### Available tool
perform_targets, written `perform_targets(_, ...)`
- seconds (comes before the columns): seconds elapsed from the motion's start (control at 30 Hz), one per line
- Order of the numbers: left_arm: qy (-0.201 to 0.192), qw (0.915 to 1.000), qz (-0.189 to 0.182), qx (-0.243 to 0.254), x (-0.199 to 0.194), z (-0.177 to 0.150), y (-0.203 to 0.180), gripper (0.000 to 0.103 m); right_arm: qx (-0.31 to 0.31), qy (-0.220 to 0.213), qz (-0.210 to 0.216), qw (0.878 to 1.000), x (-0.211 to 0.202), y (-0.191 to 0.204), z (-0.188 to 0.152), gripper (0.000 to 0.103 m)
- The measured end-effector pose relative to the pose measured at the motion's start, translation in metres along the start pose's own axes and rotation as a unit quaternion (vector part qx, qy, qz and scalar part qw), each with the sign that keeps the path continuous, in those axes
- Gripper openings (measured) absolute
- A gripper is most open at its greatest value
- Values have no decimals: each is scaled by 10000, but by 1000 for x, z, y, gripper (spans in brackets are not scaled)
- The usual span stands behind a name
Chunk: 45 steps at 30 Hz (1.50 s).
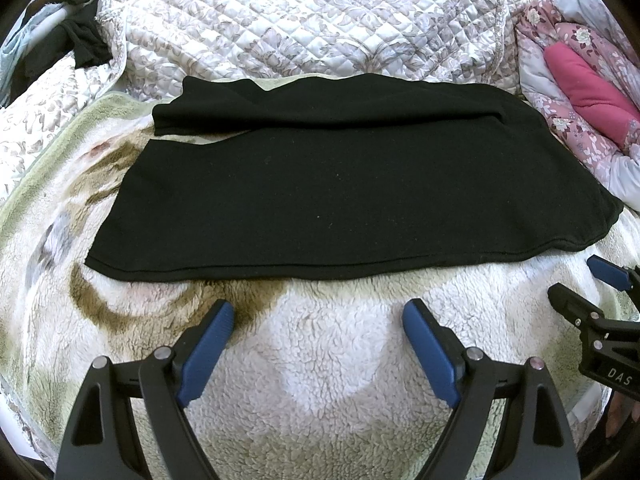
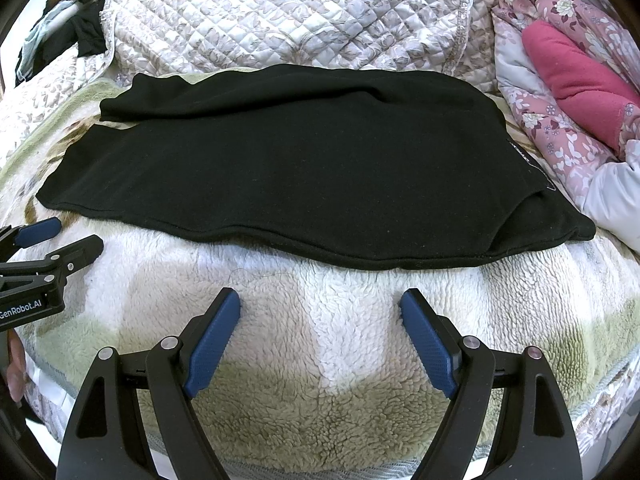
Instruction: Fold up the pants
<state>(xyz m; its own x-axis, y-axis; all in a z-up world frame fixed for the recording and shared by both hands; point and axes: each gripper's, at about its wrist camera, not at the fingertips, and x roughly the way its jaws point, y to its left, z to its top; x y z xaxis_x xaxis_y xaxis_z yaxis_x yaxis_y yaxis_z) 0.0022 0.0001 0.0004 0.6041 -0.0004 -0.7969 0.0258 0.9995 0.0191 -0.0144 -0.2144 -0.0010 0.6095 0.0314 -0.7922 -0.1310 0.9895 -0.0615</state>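
Holding both the left gripper and right gripper wide open and empty, we see the black pants mid-frame on the fleece blanket, legs flat but unstacked; folding remains.

my left gripper has glossy black plastic arms with triangular cut-outs, round silver rivets at the joints, and ribbed blue pads on the fingertips. my right gripper is built the same, blue pads and all. white lettering on their black housings reads "das" and "genrobot.ai".
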Motion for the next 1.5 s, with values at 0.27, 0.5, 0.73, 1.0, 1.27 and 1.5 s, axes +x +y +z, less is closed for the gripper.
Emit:
perform_targets(0.27, -1, 10000, -3, -6, 0, 0, 0, 89, 1, 2, -2, 10000, 0, 0, 0, 82)
perform_targets(0.5, -6, 10000, -1, -5, 0, 0, 0, 89, 1, 4, -3, 10000, 0, -1, 0, 82)
perform_targets(0.73, -10, 10000, 3, -2, 0, 0, 0, 89, 1, 6, -3, 10000, 0, 0, 0, 82)
perform_targets(1.0, -15, 10000, 6, 1, 0, -1, -1, 89, 0, 10, -7, 10000, 0, 0, 0, 82)
perform_targets(1.27, -23, 10000, 14, 6, -2, 1, 1, 89, -2, 8, -7, 10000, 0, 0, 0, 82)
perform_targets(1.5, -41, 10000, 15, 25, -4, 4, 2, 89, 9, 21, 11, 10000, 1, -1, 1, 82)
